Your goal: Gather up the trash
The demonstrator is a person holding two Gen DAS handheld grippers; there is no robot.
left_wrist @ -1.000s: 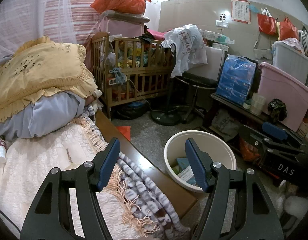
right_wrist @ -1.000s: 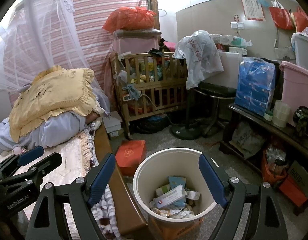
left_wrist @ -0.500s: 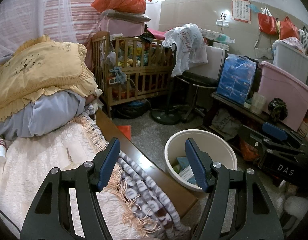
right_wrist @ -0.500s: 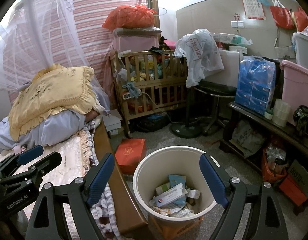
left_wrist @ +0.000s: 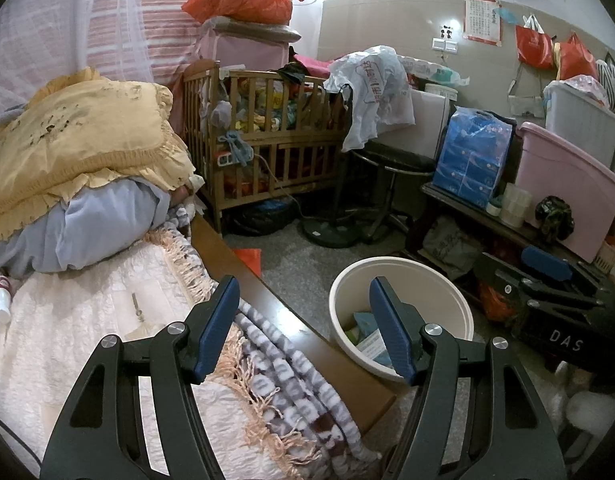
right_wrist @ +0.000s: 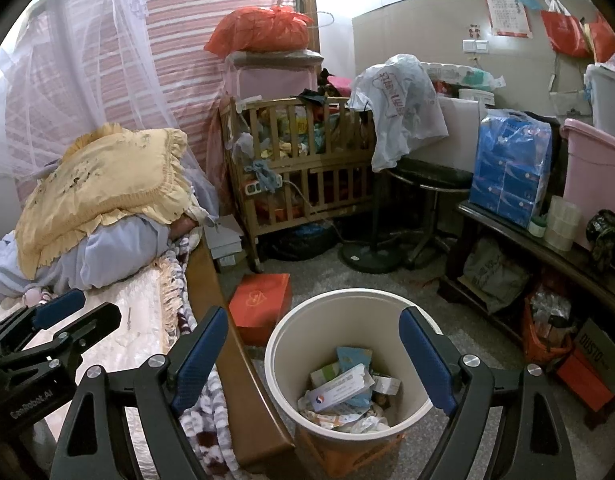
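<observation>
Right wrist view: my right gripper (right_wrist: 307, 354) hangs wide and empty over the round cream plastic bin (right_wrist: 275, 350), boxes and wrappers (right_wrist: 343, 390) inside. Nothing's shifted this second. My left gripper (left_wrist: 303, 330), likewise parted and empty, waits above the bed edge.

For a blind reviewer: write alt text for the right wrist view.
The open, empty right gripper hovers above a white bin of paper trash beside a bed. An orange box lies on the floor, a wooden crib behind.
</observation>
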